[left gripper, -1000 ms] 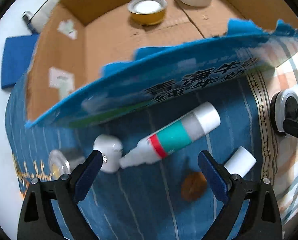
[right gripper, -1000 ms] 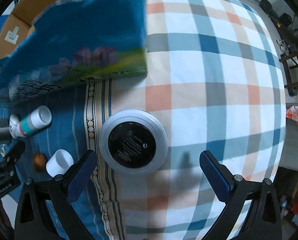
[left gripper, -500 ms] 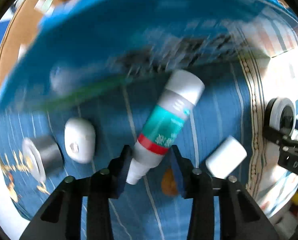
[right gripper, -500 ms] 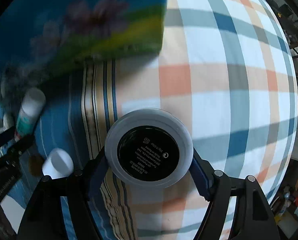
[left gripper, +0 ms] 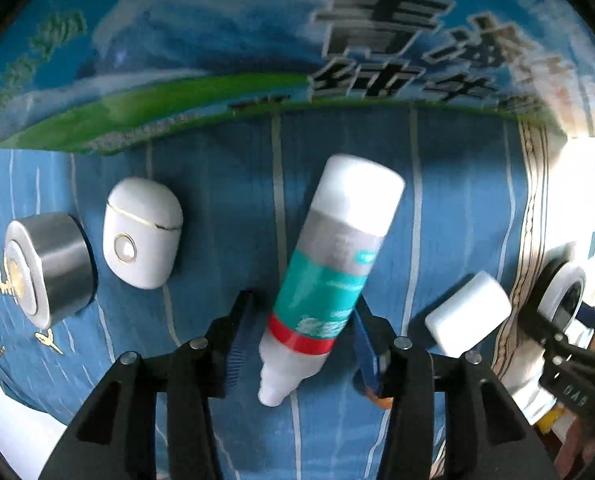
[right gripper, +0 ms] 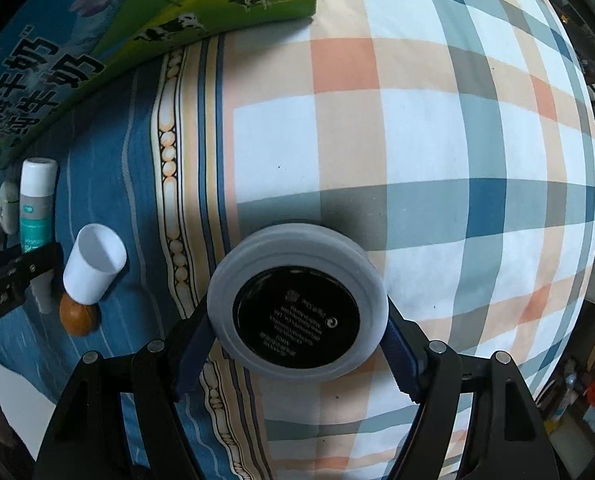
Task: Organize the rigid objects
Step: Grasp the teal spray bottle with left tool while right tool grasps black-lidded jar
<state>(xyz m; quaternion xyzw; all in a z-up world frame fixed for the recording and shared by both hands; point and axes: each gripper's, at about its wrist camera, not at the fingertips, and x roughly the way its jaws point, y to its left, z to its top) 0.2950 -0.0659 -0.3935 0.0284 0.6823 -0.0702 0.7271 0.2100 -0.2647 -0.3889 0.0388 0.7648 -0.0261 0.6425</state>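
- Left wrist view: the left tongs (left gripper: 303,304) are narrow and their jaws are opening, with the teal-banded bottle (left gripper: 337,248) between them. The 3 o'clock pad touches the bottle, while the 9 o'clock pad seems to stand just off it.
- If the bottle is lifted now, it could slip or swing. The pads sit near its tapered neck, and the heavy capped end leans toward 1 o'clock.
- The right tongs (right gripper: 297,324) are fairly wide and clamp the round grey jar (right gripper: 297,312) by its rim on the checked cloth (right gripper: 417,140). With only two narrow contacts on a smooth curved wall, the jar could rotate or pop out.
- A bottle that swings could knock the white cap (left gripper: 467,312) at 3 o'clock or the white earbud case (left gripper: 141,232) at 9 o'clock. A silver cylinder (left gripper: 49,264) lies beyond the case.
- The printed milk box (left gripper: 217,60) fills 12 o'clock, so its inside and any drop-off spot are hidden.
- A brown object (right gripper: 77,316) lies partly under the cap and cannot be identified.
- The jar's label is too small to read.
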